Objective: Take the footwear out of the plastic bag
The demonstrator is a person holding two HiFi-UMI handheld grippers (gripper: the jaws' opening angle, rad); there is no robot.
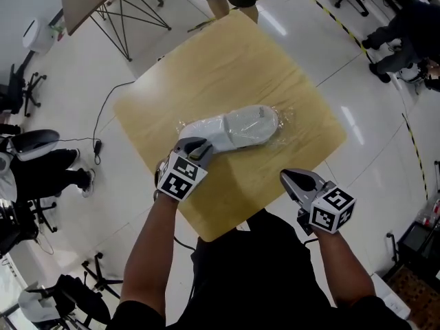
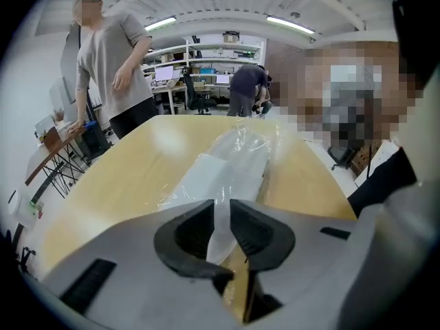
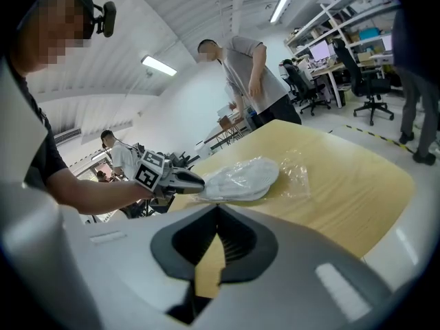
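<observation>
**Head view.** The pale footwear (image 1: pixel 240 128) lies sealed inside the clear plastic bag (image 1: pixel 283 121) at the middle of the wooden table (image 1: pixel 206 67). The left gripper (image 1: pixel 199 146) meets the bag's near end. The right gripper (image 1: pixel 289 177) hangs clenched and empty over the table's near edge, well apart from the bag.

**Left gripper view.** A gathered strip of bag film (image 2: pixel 218 222) stands between the jaws, which appear closed on it. The shoe itself lies beyond the tips. The grip looks to be on film only, which is what this step wants: pinching the shoe too would lock it inside.

**Right gripper view.** The jaws are pressed together with nothing between them, and bare tabletop (image 3: pixel 344 184) lies ahead. The free gripper should probably open and take the shoe through the bag's mouth while the left anchors the film. Thin film may slip or tear if jerked.
</observation>
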